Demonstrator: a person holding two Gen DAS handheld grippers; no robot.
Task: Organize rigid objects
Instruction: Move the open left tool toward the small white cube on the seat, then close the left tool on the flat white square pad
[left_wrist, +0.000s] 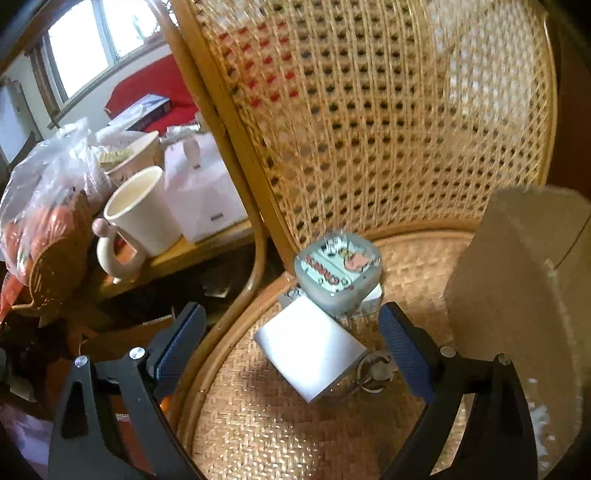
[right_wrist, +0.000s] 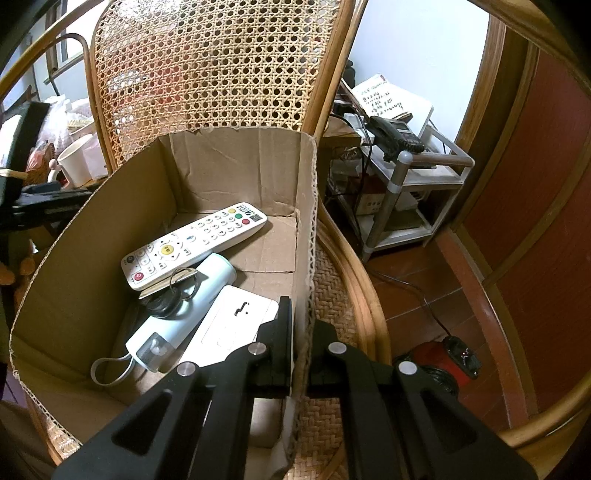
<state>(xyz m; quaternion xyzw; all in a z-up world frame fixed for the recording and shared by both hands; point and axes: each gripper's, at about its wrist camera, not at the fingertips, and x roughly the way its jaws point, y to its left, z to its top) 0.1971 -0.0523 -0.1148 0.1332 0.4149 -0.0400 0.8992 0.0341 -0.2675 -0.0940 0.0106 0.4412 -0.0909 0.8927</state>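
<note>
Two claws work over one cane chair (left_wrist: 369, 110). Left wrist view: the left claw (left_wrist: 291, 347) stands wide, its blue-padded fingers (left_wrist: 181, 343) apart with nothing pressed between them; no earlier state is shown. Between and just beyond the fingertips, on the woven seat (left_wrist: 277, 424), lies a flat white box (left_wrist: 310, 350), tilted in the picture, with a small metal key ring (left_wrist: 373, 373) at its near right corner. Behind it sits a rounded translucent container (left_wrist: 338, 273) with a printed lid, resting on another small white box; its print is blurred. The outer wall of a cardboard box (left_wrist: 517, 314) fills the right edge. Left of the chair, a table (left_wrist: 192, 254) carries a cream mug (left_wrist: 136, 218) and plastic bags.

Right wrist view: the right claw (right_wrist: 301, 354) is clamped on the near right wall of the cardboard box (right_wrist: 236, 166), one finger inside, one outside. Inside the box lie a white remote control (right_wrist: 192, 243), a pale blue cylindrical device (right_wrist: 184, 314) with a strap, a ring of keys (right_wrist: 181, 284) on top of it, and a flat white device (right_wrist: 236, 321).
</note>
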